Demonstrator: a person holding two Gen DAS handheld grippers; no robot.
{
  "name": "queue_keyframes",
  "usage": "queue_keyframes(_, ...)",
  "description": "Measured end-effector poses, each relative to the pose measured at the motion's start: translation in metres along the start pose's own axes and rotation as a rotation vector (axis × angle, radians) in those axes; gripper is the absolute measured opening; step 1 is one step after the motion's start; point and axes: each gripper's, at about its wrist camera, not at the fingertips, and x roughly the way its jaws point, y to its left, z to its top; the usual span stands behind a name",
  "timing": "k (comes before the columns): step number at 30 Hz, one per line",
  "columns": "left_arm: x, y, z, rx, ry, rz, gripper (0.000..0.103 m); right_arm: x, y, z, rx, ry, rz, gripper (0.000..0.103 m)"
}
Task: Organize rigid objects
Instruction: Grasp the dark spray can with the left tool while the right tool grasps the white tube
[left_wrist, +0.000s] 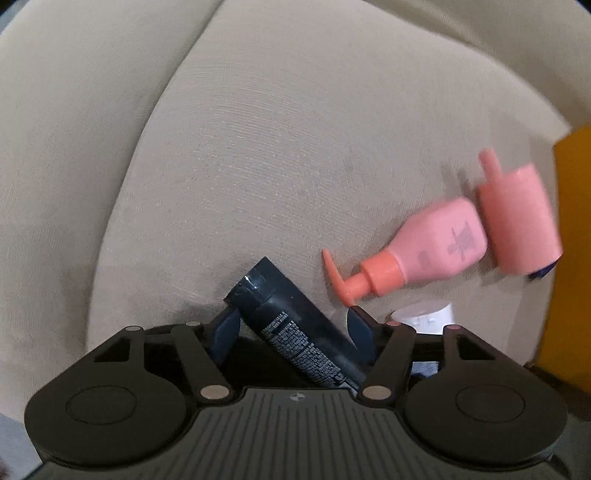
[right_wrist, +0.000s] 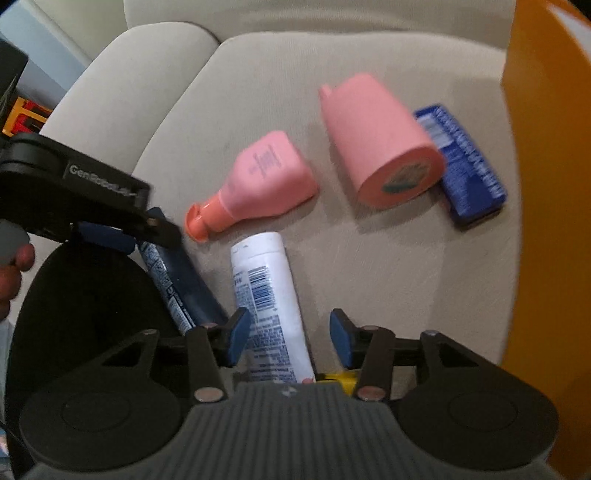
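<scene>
A dark blue spray can (left_wrist: 295, 325) lies tilted between the fingers of my left gripper (left_wrist: 293, 321), whose jaws stand wide on either side of it, on the beige cushion. In the right wrist view the same can (right_wrist: 181, 284) lies under the left gripper (right_wrist: 110, 206). A white bottle (right_wrist: 269, 302) lies between the open fingers of my right gripper (right_wrist: 286, 334). A pink pump bottle (right_wrist: 258, 181), a larger pink bottle (right_wrist: 384, 147) and a blue box (right_wrist: 461, 158) lie farther out. The pump bottle (left_wrist: 417, 247) and the larger pink bottle (left_wrist: 517, 218) also show in the left wrist view.
Everything lies on a beige sofa cushion (left_wrist: 258, 147), with a padded armrest (right_wrist: 122, 88) at the left. An orange surface (right_wrist: 546, 184) borders the cushion on the right and also shows in the left wrist view (left_wrist: 572, 240).
</scene>
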Motion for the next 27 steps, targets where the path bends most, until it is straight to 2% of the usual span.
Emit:
queue_keyframes(1,0.002,-0.004,-0.001,0.021,-0.001,0.022,0.073,0.002,0.001,0.0,-0.005,0.0,0.002,0.051)
queue_keyframes(2,0.005,-0.005,-0.003,0.026,-0.002,0.009,0.075,0.003,0.003,0.001,-0.018,-0.001,0.002,0.05)
queue_keyframes(5,0.009,-0.01,-0.003,0.025,-0.014,0.035,0.074,0.001,0.004,0.001,-0.03,-0.006,0.028,0.036)
queue_keyframes(7,0.007,-0.012,-0.006,0.01,-0.03,0.034,0.07,0.0,0.005,0.0,-0.033,-0.014,0.02,0.035)
queue_keyframes(10,-0.001,-0.01,-0.013,-0.001,-0.083,-0.013,0.061,-0.009,0.004,-0.001,-0.037,-0.05,-0.003,0.03)
queue_keyframes(13,-0.009,-0.017,-0.022,0.075,-0.164,-0.077,0.058,-0.016,-0.003,0.002,-0.016,-0.091,-0.039,0.027)
queue_keyframes(16,-0.014,-0.025,-0.027,0.13,-0.205,-0.112,0.052,-0.022,-0.016,0.004,0.03,-0.113,-0.066,0.027)
queue_keyframes(19,-0.012,-0.022,-0.029,0.098,-0.171,-0.127,0.054,-0.022,-0.026,0.005,0.076,-0.102,-0.038,0.028)
queue_keyframes(22,0.001,-0.013,-0.028,0.011,-0.046,-0.153,0.063,-0.024,-0.027,0.007,0.071,-0.105,-0.044,0.032)
queue_keyframes(24,0.001,-0.014,-0.031,0.017,-0.065,-0.14,0.063,-0.02,-0.026,0.011,0.075,-0.101,-0.052,0.037)
queue_keyframes(27,0.0,-0.017,-0.036,-0.011,-0.075,-0.131,0.06,-0.013,-0.029,0.013,0.087,-0.094,-0.042,0.038)
